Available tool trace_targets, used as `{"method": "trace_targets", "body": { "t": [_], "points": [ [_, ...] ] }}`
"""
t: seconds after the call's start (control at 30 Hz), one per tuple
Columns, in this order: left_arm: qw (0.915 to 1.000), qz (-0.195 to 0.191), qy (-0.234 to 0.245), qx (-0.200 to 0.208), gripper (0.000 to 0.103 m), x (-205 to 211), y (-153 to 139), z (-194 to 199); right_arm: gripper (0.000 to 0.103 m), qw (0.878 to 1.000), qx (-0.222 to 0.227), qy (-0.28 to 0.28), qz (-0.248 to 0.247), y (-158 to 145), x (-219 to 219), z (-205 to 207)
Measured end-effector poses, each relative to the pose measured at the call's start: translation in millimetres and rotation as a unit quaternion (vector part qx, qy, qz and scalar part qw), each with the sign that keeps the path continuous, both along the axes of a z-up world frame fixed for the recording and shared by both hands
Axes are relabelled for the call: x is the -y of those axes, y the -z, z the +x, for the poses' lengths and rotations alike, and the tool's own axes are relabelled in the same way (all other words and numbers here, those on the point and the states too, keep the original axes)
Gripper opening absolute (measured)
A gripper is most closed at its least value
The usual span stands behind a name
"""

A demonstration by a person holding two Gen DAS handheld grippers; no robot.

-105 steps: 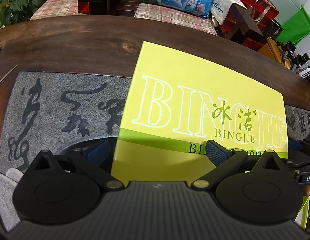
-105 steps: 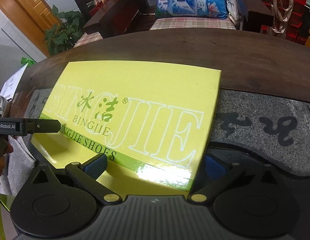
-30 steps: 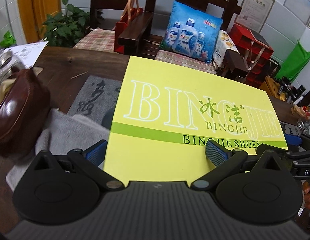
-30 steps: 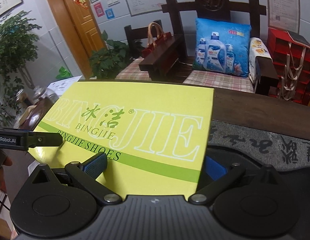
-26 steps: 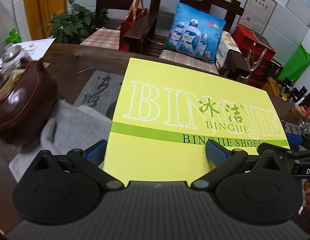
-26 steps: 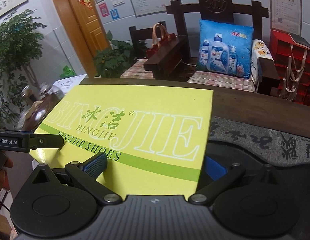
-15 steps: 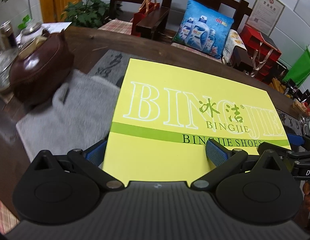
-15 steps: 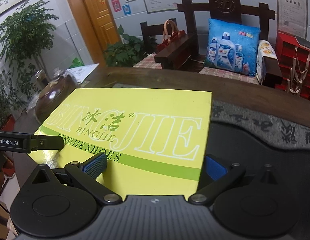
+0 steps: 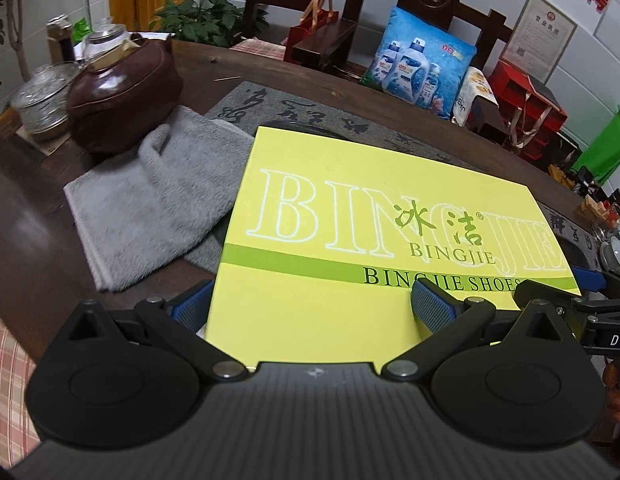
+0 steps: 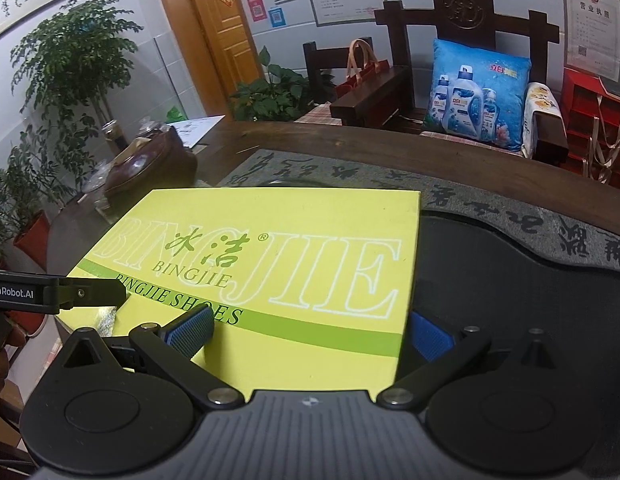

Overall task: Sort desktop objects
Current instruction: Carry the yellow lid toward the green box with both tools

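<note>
Shoebox lid (image 9: 349,240), yellow-green, is held above the bench (image 9: 214,68), clamped at its near edge. Left gripper (image 9: 313,306) fingers grip its left corner; right gripper (image 10: 310,330) fingers grip its right corner. Grey towel (image 9: 150,200) lies beyond the left fingers.

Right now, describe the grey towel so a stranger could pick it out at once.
Start at the dark wooden table and find the round brown leather case near its left end. The grey towel lies rumpled just in front of that case, left of the yellow shoebox lid. It is the only soft, fluffy thing there; the grey mat beside it is flat and carries black calligraphy.
</note>
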State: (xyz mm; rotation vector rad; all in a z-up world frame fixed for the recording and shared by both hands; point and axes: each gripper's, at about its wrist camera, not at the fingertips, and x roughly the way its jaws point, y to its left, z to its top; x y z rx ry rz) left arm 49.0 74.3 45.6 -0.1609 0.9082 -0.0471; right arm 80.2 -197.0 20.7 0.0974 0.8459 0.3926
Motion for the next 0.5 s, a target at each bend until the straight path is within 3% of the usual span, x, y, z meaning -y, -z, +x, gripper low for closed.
{"method": "trace_targets", "body": {
  "t": [0.5],
  "points": [
    [0.9996, -0.004, -0.026, -0.006, 0.103, -5, 1, -64, 0.103, 1.0, 0.005, -0.025, -0.002, -3, -6, -53]
  ]
}}
